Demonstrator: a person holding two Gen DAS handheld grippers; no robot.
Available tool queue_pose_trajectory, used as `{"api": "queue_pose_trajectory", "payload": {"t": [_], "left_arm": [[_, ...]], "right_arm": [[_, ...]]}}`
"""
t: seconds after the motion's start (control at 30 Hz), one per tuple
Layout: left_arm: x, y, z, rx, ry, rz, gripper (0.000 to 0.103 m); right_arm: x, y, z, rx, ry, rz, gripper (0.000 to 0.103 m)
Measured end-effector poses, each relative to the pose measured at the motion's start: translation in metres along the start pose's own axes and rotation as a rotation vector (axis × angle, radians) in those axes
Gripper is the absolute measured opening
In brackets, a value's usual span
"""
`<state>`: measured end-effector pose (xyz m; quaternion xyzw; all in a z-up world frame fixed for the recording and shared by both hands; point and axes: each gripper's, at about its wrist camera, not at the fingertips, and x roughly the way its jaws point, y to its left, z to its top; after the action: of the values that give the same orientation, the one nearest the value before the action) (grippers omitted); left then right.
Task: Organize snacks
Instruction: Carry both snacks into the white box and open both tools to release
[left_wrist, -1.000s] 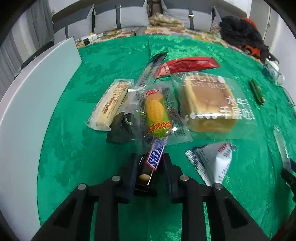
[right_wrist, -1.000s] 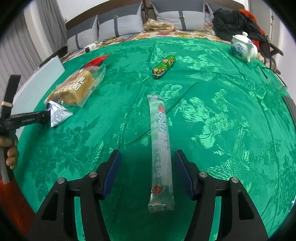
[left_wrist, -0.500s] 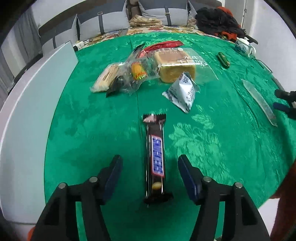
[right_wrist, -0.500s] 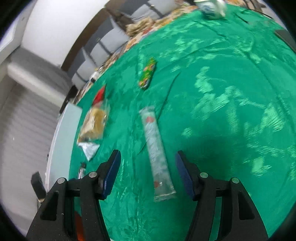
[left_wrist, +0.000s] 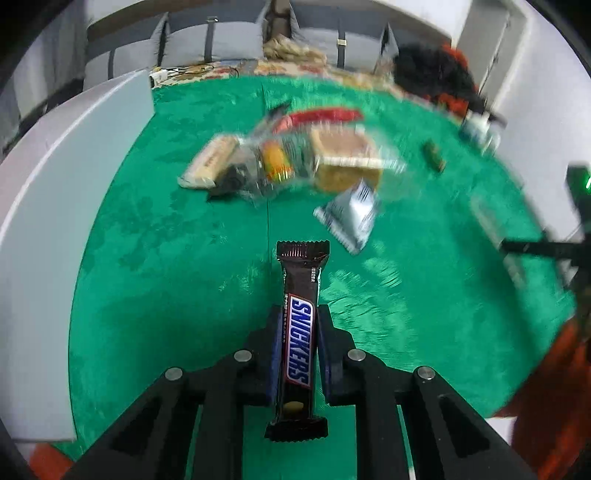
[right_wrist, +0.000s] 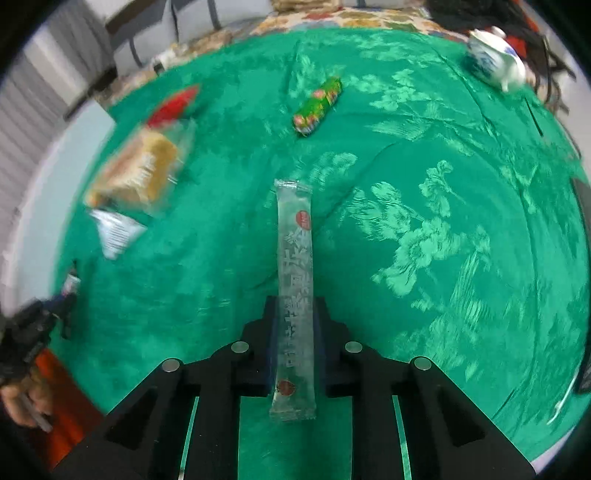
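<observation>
My left gripper (left_wrist: 299, 314) has its jaws closing tight on a brown Snickers bar (left_wrist: 301, 273); the pads press its sides and the bar sticks out forward above the green tablecloth (left_wrist: 166, 277). My right gripper (right_wrist: 295, 306) has its jaws closing on a long clear stick packet (right_wrist: 295, 236), gripped near its lower half. A blurred pile of snacks lies further back: a bread packet (left_wrist: 345, 162), a corn sausage pack (left_wrist: 275, 162), a biscuit bar (left_wrist: 210, 162), a red packet (left_wrist: 321, 115) and a silver sachet (left_wrist: 351, 214).
A green sausage stick (right_wrist: 317, 105) lies alone towards the back. A white and blue teapot (right_wrist: 495, 62) stands at the far right edge. A white board (left_wrist: 55, 184) runs along the table's left side. A person's hand (right_wrist: 26, 402) shows at lower left.
Half a second ago both grippers stood open around their snacks lying on the cloth. Now both have shut, the left on the Snickers bar, the right on the clear packet, and both have risen slightly.
</observation>
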<state>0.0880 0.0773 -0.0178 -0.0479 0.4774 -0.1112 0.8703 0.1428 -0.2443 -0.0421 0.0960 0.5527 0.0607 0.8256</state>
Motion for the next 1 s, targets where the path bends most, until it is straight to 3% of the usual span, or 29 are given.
{"api": "queue_pose_trajectory", "payload": {"t": [0.13, 0.27, 0.5, 0.7, 0.77, 0.83, 0.9, 1.0], "left_arm": [[-0.044, 0.018, 0.008, -0.066, -0.082, -0.068, 0.017], [-0.085, 0.058, 0.020, -0.141, -0.152, -0.058, 0.017], [-0.143, 0.186, 0.025, -0.279, -0.207, 0.168, 0.017], [-0.146, 0.257, 0.014, -0.348, -0.163, 0.319, 0.017], [-0.145, 0.272, 0.007, -0.364, -0.151, 0.345, 0.024], [-0.142, 0.279, 0.002, -0.372, -0.136, 0.383, 0.056], [-0.148, 0.281, -0.006, -0.375, -0.159, 0.418, 0.069], [-0.151, 0.266, -0.016, -0.371, -0.191, 0.380, 0.073]], "right_arm": [[-0.025, 0.015, -0.001, 0.079, -0.026, 0.155, 0.018], [-0.040, 0.079, 0.013, 0.058, -0.041, 0.330, 0.018], [-0.033, 0.274, 0.049, -0.147, -0.016, 0.585, 0.019], [-0.013, 0.411, 0.053, -0.305, -0.003, 0.623, 0.019], [-0.003, 0.438, 0.055, -0.325, -0.007, 0.635, 0.028], [0.004, 0.451, 0.057, -0.315, -0.016, 0.638, 0.046], [-0.007, 0.447, 0.054, -0.319, -0.046, 0.637, 0.047], [-0.014, 0.415, 0.045, -0.373, -0.141, 0.540, 0.062]]}}
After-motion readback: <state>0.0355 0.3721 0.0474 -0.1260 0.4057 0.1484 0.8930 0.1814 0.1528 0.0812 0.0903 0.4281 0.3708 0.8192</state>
